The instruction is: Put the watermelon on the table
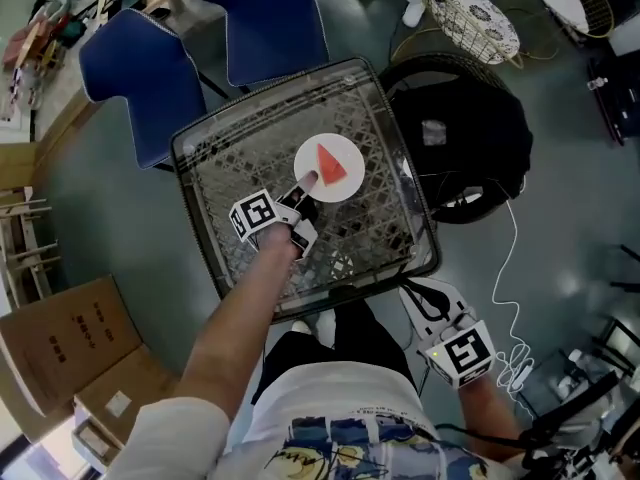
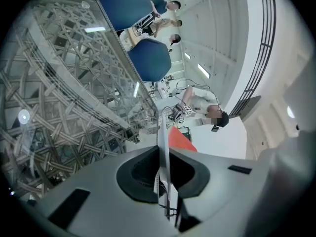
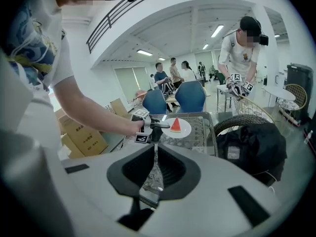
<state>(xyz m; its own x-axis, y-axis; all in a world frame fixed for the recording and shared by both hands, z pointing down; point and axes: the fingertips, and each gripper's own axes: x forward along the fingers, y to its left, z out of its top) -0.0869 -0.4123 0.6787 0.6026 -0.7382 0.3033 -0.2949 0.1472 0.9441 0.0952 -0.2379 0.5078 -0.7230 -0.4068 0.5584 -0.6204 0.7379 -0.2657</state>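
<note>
Grey floor all round, and in the middle of my head view sits a glass-topped table (image 1: 230, 158) with woven lattice under the glass. Two blue chairs (image 1: 270, 18) stand at the upper left, cardboard boxes (image 1: 70, 338) at the lower left, and a black bag (image 1: 470, 138) rests on a wicker seat at the right. Dead centre on the table is a white plate (image 1: 340, 192), and the watermelon (image 1: 331, 164), a red wedge, lies on it. My left gripper (image 1: 303, 190) is at the plate's lower-left rim. My right gripper (image 1: 418, 294) hangs at the lower right, off the table's near corner and touching nothing.

Over to the left gripper view: lattice and glass fill the left half. The plate (image 2: 163, 147) runs edge-on as a thin white line straight between the jaws, and they are clamped on that rim. The watermelon (image 2: 178, 139) shows red just right of the line, past the tips. The chairs (image 2: 150, 58) are at the upper middle.

Now the right gripper view: the right gripper (image 3: 154, 154) has its jaws together with nothing between them. Beyond them, at mid-frame, I see the table (image 3: 205, 127), the plate (image 3: 185, 130) on it with the watermelon (image 3: 176, 124) on top, and the left gripper (image 3: 155, 126) pinching the plate's left edge. The bag (image 3: 252, 147) is at the right, the boxes (image 3: 84, 137) at the left.
</note>
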